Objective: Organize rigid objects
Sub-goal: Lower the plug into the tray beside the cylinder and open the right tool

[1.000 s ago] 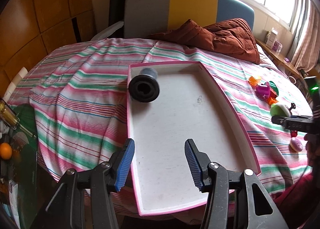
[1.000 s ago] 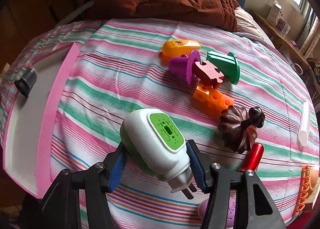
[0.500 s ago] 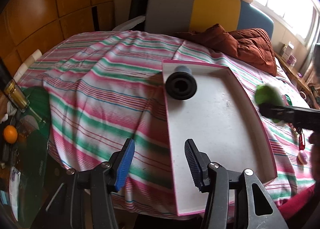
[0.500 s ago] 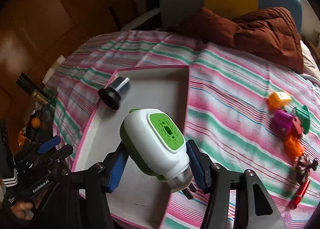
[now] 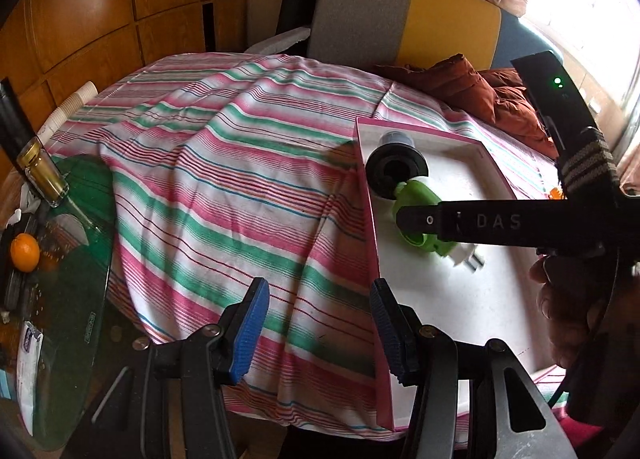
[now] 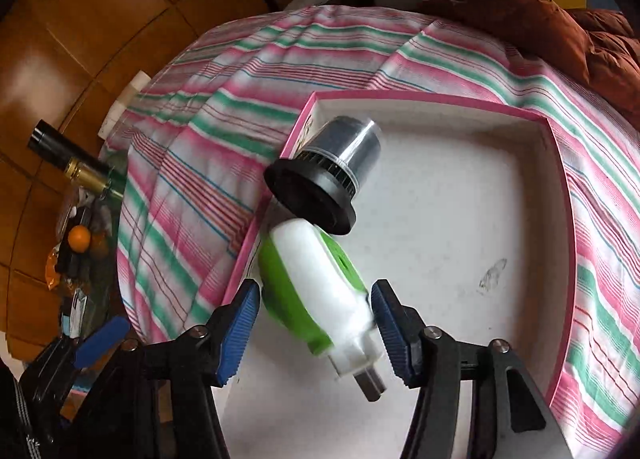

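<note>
Right claw [image 6: 316,335] clamps green-white plug adapter [image 6: 316,291] low over pink-rimmed tray [image 6: 558,179] beside black cap [image 6: 328,183], grouping items; left claw [image 5: 318,333] part-open, empty.

A green-and-white plug [image 6: 316,291] and black cap [image 6: 324,183] lie in a pink-rimmed white tray [image 6: 556,147] on pink-green striped cloth [image 5: 224,187].

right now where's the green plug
Right wrist view: the green plug is between the right gripper pads over the tray, near its left wall, beside the black cap.
</note>
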The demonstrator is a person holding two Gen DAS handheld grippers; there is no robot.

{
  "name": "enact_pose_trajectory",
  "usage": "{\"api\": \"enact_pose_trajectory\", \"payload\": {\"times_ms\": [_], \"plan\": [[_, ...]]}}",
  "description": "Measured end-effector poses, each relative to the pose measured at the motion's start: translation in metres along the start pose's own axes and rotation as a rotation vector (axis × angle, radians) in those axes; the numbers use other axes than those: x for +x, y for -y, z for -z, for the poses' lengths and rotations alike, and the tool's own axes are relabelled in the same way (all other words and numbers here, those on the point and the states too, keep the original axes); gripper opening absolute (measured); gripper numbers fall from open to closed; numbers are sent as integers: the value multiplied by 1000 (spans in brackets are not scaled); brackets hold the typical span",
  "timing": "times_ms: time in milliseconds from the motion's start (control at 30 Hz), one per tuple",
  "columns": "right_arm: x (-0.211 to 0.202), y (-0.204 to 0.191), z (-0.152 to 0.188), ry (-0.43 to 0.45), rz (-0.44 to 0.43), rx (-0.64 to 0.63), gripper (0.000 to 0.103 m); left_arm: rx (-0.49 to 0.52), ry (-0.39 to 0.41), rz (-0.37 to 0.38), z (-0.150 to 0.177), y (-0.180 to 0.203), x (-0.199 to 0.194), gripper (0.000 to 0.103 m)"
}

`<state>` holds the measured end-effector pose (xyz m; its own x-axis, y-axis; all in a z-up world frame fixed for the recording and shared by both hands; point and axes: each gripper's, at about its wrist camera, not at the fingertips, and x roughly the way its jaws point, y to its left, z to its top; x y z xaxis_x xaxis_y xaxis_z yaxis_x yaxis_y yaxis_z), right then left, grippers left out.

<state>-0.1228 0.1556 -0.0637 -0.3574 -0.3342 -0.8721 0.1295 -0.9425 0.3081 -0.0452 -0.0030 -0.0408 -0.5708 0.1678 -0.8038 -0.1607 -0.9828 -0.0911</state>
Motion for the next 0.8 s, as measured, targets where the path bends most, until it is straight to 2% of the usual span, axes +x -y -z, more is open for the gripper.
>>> {"api": "enact_pose_trajectory", "payload": {"times_ms": [100,500,600,800], "plan": [[-5,0,3,5,-9,-7,66,-4,-1,4,0,0,1,53],[-40,10,17,88,9,26,67,19,21,-6,1,7,-11,53],[-53,14,21,121,22,37,68,25,27,-6,0,9,-14,60],[-79,28,30,174,63,59,68,52,41,6,1,18,-21,60]]}}
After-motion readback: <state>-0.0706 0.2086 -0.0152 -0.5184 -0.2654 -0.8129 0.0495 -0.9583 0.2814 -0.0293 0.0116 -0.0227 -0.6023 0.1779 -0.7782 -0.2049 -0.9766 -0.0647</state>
